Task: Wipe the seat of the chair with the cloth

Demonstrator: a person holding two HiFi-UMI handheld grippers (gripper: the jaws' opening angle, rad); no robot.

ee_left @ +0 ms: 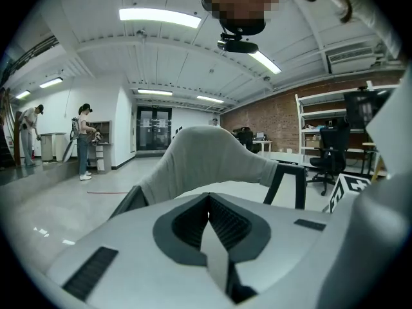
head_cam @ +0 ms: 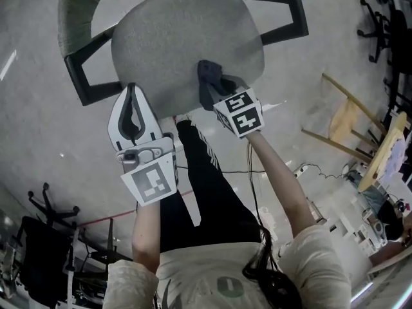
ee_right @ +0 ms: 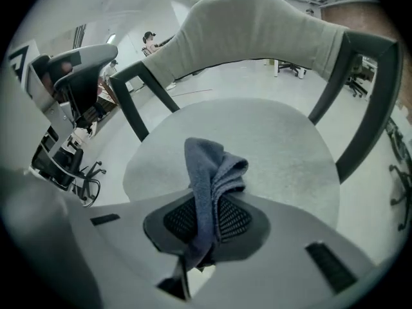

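Cloth (ee_right: 209, 185): grey-blue and bunched. It is pinched between the pads of the right gripper (head_cam: 209, 85), with a folded lump standing out past the jaw tips and a tail trailing back between them.
Cloth axis: runs along the jaws and points forward toward the backrest (ee_right: 257, 24).
Right gripper state: clamped on the cloth, and nothing else is in the jaws.
Left gripper (ee_left: 207, 201) state: jaws pressed together tip to tip with nothing between them.
Chair seat (ee_right: 277, 147): lies ahead of and below the right jaw tips. It is a broad, roundish grey pad.
Key relation: in the head view the cloth sits over the near edge of the seat. Most of the pad stretches forward and to the left of the right gripper's tips.
Contact: cannot tell whether the cloth touches the seat fabric or hangs just above it.
Nearer gripper: the right one, since it carries the cloth over the seat. The left sits at the near-left rim, apart from the cloth.
Judgement: wiping looks barely begun. The next stroke would need the lump pressed down, then swept forward and leftward across the pad.
Risk: the protruding fold is small, so the hard jaw tips may scrape the fabric.
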